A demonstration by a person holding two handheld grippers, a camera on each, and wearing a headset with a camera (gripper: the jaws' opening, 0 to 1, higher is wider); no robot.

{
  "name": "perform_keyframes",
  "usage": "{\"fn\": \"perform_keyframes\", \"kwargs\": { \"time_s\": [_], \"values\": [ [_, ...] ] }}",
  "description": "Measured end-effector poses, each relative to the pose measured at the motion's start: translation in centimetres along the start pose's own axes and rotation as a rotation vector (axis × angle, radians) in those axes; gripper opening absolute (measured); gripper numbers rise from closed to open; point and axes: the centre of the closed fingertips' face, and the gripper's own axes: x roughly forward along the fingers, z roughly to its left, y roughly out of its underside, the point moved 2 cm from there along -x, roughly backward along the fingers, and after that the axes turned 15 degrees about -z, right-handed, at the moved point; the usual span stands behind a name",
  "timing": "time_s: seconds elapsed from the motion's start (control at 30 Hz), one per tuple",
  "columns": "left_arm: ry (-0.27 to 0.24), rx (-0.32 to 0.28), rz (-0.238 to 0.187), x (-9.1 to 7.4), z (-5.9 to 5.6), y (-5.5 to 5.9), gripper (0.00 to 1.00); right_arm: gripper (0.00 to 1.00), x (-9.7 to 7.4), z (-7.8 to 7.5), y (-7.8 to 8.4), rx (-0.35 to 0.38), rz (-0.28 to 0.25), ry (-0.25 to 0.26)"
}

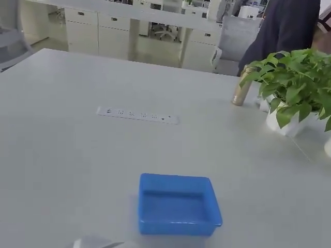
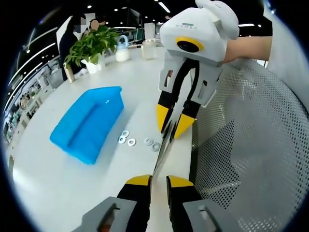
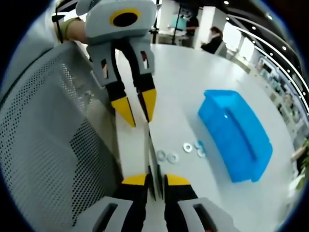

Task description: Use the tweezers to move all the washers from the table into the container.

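Note:
A blue container (image 1: 176,204) stands near the table's front edge, also seen as the blue container (image 2: 89,123) and the blue container (image 3: 236,133). Several small washers (image 2: 131,141) lie on the table between it and the edge, and the washers (image 3: 166,156) show again from the other side. Thin metal tweezers (image 2: 161,152) stretch between my two grippers, which face each other tip to tip. My left gripper (image 2: 159,181) has its jaws closed on one end. My right gripper (image 3: 155,180) grips the tweezers (image 3: 150,159) at the other end.
A mesh chair back (image 2: 241,145) sits beside the table edge under the grippers. A power strip (image 1: 137,114), a gold bottle (image 1: 240,88) and a potted plant (image 1: 292,85) stand farther back. A person (image 1: 282,26) is behind the table.

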Motion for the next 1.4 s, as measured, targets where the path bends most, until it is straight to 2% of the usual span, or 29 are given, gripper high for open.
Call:
{"fn": "perform_keyframes", "kwargs": {
  "time_s": [0.13, 0.2, 0.27, 0.33, 0.47, 0.53, 0.77, 0.87, 0.97, 1.07, 1.23, 1.3, 1.4],
  "values": [
    [-0.029, -0.009, -0.010, -0.2, 0.5, 0.1, 0.12, 0.07, 0.1, -0.1, 0.2, -0.005, 0.000, -0.003],
    [-0.041, -0.033, -0.016, -0.3, 0.8, 0.3, 0.14, 0.07, 0.1, -0.2, 0.2, -0.004, -0.003, -0.001],
    [-0.040, -0.034, 0.001, -0.1, 0.9, 0.8, 0.14, 0.07, 0.1, -0.2, 0.3, -0.004, -0.005, -0.001],
    [-0.021, -0.005, 0.031, 0.0, 0.7, 1.2, 0.12, 0.07, 0.1, -0.2, 0.3, -0.002, -0.007, 0.000],
    [-0.004, 0.008, 0.023, 0.3, 0.5, 0.9, 0.04, 0.08, 0.1, -0.2, 0.3, 0.001, -0.004, 0.004],
    [0.002, 0.040, 0.027, 0.5, 0.5, 0.8, 0.00, 0.08, 0.1, -0.3, 0.2, 0.006, -0.001, 0.010],
    [0.056, 0.086, 0.042, 0.0, -0.4, 0.8, 0.00, 0.09, 0.2, -0.3, -0.2, 0.004, 0.018, 0.046],
    [0.086, 0.126, 0.047, -0.6, -0.7, 0.2, 0.00, 0.09, 0.0, -0.2, -0.2, 0.013, 0.030, 0.067],
    [0.108, 0.135, 0.035, -1.2, -0.8, -0.8, 0.00, 0.09, -0.1, -0.1, -0.3, 0.004, 0.040, 0.076],
    [0.121, 0.136, 0.014, -1.9, -0.6, -2.2, 0.00, 0.09, -0.2, -0.1, -0.5, -0.012, 0.047, 0.079],
    [0.151, 0.178, -0.020, -2.7, -0.2, -4.8, 0.00, 0.09, 0.1, 0.3, -0.7, -0.023, 0.051, 0.069],
    [0.166, 0.200, -0.027, -2.9, -0.2, -5.6, 0.00, 0.08, 0.1, 0.3, -0.8, -0.032, 0.052, 0.068],
    [0.173, 0.228, -0.031, -2.8, -0.4, -6.1, 0.00, 0.07, 0.0, 0.2, -0.9, -0.027, 0.045, 0.071]
  ]
}}
